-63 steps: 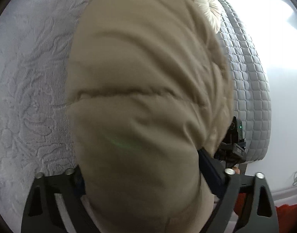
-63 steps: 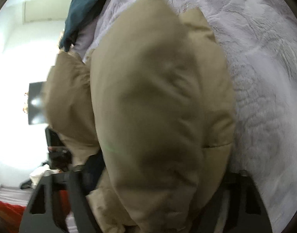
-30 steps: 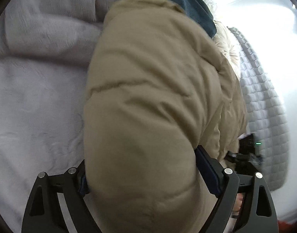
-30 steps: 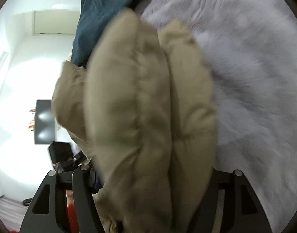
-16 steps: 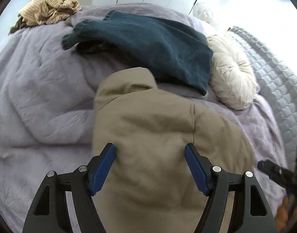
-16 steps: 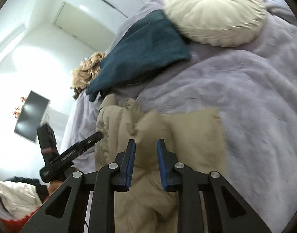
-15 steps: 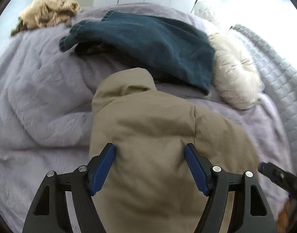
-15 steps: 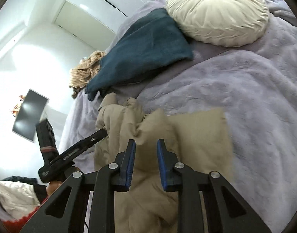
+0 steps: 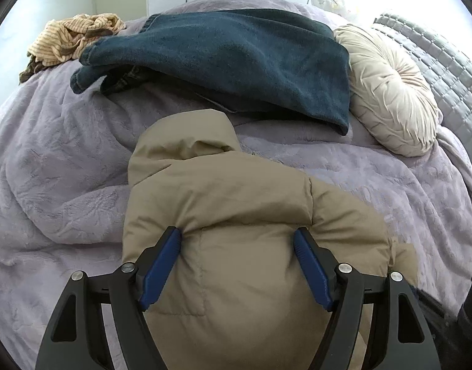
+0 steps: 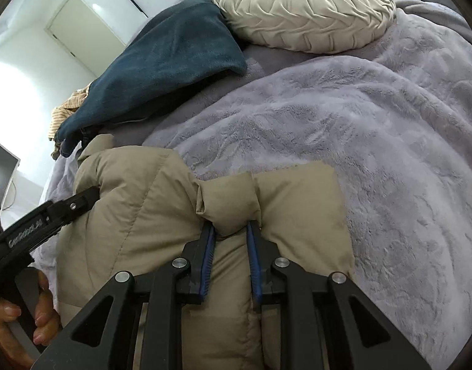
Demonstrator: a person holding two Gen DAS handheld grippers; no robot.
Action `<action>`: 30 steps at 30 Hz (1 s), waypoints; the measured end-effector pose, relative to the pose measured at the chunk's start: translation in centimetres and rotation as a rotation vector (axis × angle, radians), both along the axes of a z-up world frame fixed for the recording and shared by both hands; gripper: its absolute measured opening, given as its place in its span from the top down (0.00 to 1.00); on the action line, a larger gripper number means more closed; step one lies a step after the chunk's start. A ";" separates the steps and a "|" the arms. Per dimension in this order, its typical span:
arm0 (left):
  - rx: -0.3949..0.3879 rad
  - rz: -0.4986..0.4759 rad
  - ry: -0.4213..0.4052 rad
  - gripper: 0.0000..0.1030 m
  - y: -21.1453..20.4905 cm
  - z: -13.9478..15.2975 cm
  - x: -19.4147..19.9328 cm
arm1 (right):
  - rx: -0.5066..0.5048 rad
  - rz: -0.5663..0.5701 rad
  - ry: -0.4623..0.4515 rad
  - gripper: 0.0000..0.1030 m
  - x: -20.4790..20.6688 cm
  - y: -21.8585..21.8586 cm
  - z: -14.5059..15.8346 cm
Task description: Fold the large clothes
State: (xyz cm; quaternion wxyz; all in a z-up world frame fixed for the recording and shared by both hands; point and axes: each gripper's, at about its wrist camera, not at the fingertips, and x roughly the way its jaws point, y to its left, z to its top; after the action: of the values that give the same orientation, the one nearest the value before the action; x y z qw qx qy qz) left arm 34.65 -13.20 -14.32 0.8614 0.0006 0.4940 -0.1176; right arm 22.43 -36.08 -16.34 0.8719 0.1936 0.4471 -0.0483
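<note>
Tan puffer jacket [image 9: 236,215] lies bundled on the lavender bed cover [image 9: 66,169], at the near edge of the bed, hood end toward the dark teal blanket [image 9: 236,58] and cream round cushion [image 9: 390,89].

Risk, as judged: the padded fill is springy and slick. If the right hand-held gripper [image 10: 231,228] lets go of its small pinch, the fold may spring open; a hard pull could slide the whole bundle over the plush cover or off the near edge.

Pose: right hand-held gripper low over the jacket, jaws narrow, pinching a ridge of tan fabric. Left hand-held gripper [image 9: 237,237] is spread wide, jaws straddling the bundle's bulk, gripping nothing that I can tell. In the right wrist view it reaches in from the left, touching the jacket's side.
</note>
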 end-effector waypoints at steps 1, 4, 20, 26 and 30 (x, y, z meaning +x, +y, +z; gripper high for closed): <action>0.002 -0.004 0.000 0.26 0.1 0.3 -0.3 | 0.008 -0.003 0.007 0.79 -0.1 0.0 0.3; 0.005 -0.010 0.000 0.26 1.3 1.7 -1.9 | 0.058 -0.016 0.022 0.75 -0.8 -0.5 1.5; 0.053 0.012 0.118 0.24 6.2 3.6 -11.5 | -0.011 -0.020 0.109 0.75 -10.4 2.2 5.6; 0.042 0.019 0.111 0.01 7.0 4.6 -14.9 | -0.011 -0.032 0.134 0.75 -13.5 3.1 5.6; 0.044 0.013 0.116 0.01 7.4 5.0 -16.4 | -0.021 -0.033 0.147 0.75 -15.1 3.8 5.6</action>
State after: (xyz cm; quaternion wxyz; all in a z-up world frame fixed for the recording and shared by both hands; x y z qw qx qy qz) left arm 18.20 -5.75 -9.32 0.8320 0.0093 0.5454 -0.1010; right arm 7.36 -32.28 -10.76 0.8378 0.1875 0.5063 -0.0816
